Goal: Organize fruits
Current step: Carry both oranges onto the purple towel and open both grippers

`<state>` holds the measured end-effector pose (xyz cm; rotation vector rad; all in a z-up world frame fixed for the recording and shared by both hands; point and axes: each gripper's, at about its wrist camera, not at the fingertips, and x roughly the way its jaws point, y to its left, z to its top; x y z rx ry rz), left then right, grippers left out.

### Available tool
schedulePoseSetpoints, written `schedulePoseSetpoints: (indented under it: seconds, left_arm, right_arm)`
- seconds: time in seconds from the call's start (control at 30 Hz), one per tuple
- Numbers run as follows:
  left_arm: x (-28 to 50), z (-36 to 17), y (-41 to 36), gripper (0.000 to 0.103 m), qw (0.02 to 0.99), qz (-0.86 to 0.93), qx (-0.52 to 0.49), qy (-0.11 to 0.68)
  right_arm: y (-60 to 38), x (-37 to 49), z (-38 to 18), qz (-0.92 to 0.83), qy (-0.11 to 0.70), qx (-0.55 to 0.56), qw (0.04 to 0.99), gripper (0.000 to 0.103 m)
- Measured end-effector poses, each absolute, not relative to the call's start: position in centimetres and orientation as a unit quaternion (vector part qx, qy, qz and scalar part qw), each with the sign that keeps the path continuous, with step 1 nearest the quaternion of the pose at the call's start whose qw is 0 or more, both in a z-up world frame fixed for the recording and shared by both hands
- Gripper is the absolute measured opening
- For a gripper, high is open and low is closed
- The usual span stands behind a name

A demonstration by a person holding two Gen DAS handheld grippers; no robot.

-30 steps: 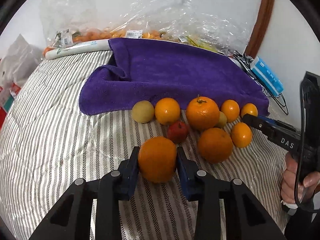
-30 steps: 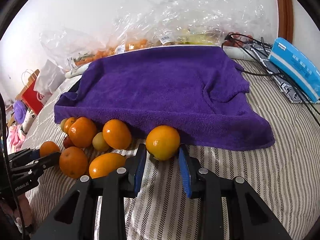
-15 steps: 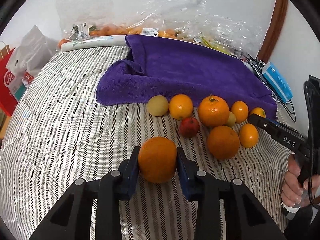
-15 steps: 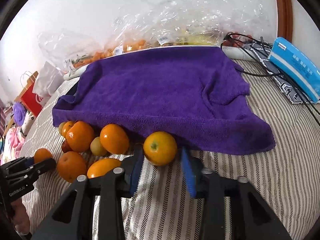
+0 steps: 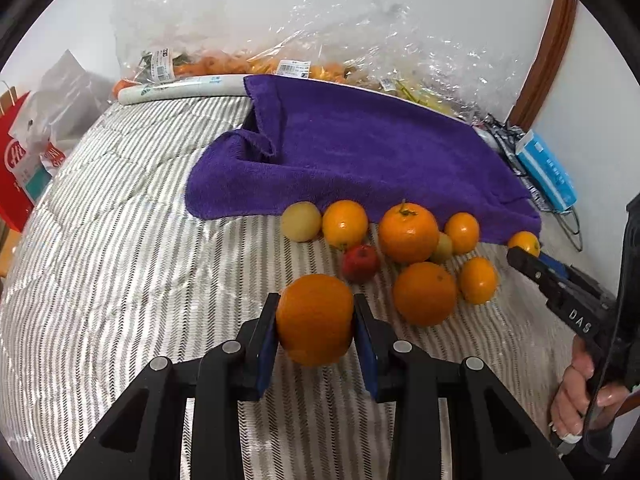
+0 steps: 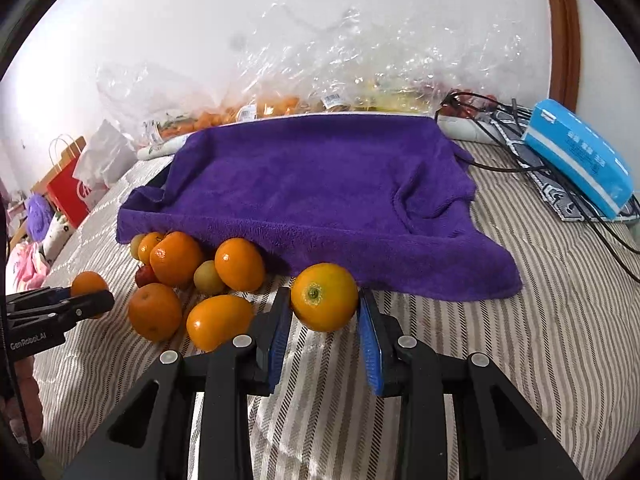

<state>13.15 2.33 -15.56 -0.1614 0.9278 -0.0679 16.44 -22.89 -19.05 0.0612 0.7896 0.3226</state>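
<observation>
My left gripper (image 5: 315,318) is shut on a large orange (image 5: 315,319) and holds it above the striped bed cover (image 5: 120,272). Beyond it lie several oranges (image 5: 408,232), a yellow fruit (image 5: 301,221) and a small red apple (image 5: 360,263) along the front edge of a purple towel (image 5: 368,160). My right gripper (image 6: 324,304) has its jaws on both sides of a yellow-orange fruit (image 6: 324,296), close to it, at the towel's edge (image 6: 320,200). The right gripper also shows in the left wrist view (image 5: 520,254). The left gripper shows in the right wrist view (image 6: 96,296).
Clear plastic bags of produce (image 5: 280,64) lie against the wall behind the towel. A blue tissue pack (image 6: 580,160) and black cables (image 6: 500,112) lie at the right. A red paper bag (image 5: 16,168) stands beyond the bed's left edge.
My left gripper has lifted and drawn back with the orange, so the fruit pile looks farther away. My right gripper has closed in around the yellow-orange fruit.
</observation>
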Motion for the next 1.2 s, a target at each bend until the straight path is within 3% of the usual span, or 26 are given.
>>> schedulePoseSetpoints:
  seconds: [0.7,1.2]
  left_arm:
    - [14.6,-10.9,1.3,0.033,0.908,-0.033,-0.066,0.412]
    - [19.8,-8.4,1.7,0.033,0.926,-0.004,-0.062,0.372]
  right_arm:
    - [-23.5,16.4,-13.4,0.160,0.343,0.021,0.925,0.033]
    - [-24.7,22.1,-9.3,0.139,0.303,0.031,0.942,0.033]
